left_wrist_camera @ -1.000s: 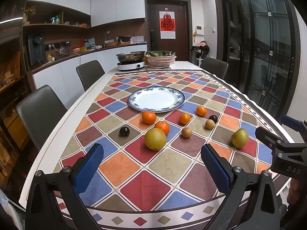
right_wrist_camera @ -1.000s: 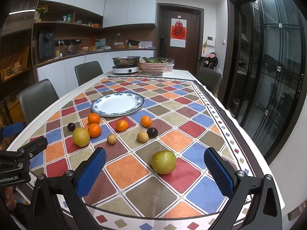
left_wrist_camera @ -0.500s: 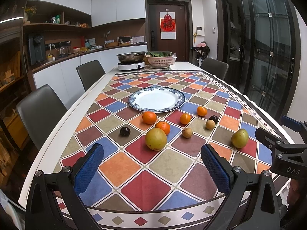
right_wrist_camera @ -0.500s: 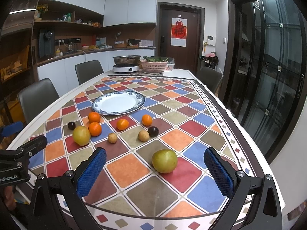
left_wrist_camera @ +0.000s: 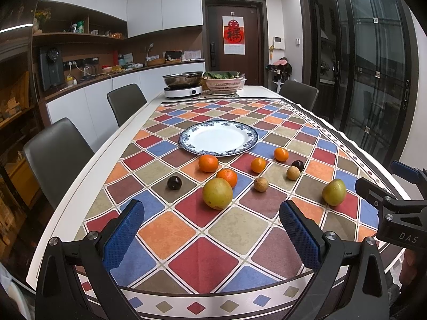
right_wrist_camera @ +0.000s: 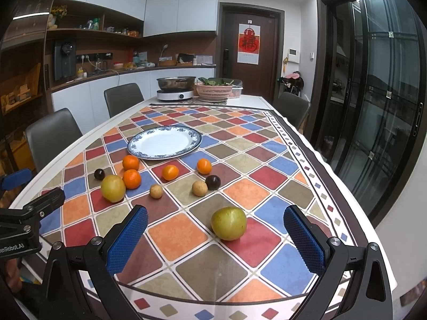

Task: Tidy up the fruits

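Note:
An empty blue-rimmed white plate [left_wrist_camera: 241, 126] [right_wrist_camera: 136, 144] sits mid-table. In front of it lie several oranges [left_wrist_camera: 208, 163] [right_wrist_camera: 131, 179], two dark plums [left_wrist_camera: 174, 182] [right_wrist_camera: 213, 182], two small tan fruits [left_wrist_camera: 260, 184] [right_wrist_camera: 199, 188] and two big yellow-green fruits [left_wrist_camera: 217, 193] [right_wrist_camera: 229, 223]. My left gripper [left_wrist_camera: 212, 229] hangs open over the table's near edge, short of the left big fruit. My right gripper [right_wrist_camera: 214, 236] is open too, just short of the right big fruit [left_wrist_camera: 334, 192]. Nothing sits between either pair of fingers.
A checkered cloth [left_wrist_camera: 186, 229] covers the table. At the far end stand a metal pot on a cooker [left_wrist_camera: 182, 86] and a pink basket of greens [left_wrist_camera: 222, 82]. Grey chairs [left_wrist_camera: 57, 154] line the left side, and one [right_wrist_camera: 291, 109] stands at the far right.
Both grippers have crept slightly forward toward the fruit; the right big fruit sits a little nearer the right gripper. Nothing on the table has moved.

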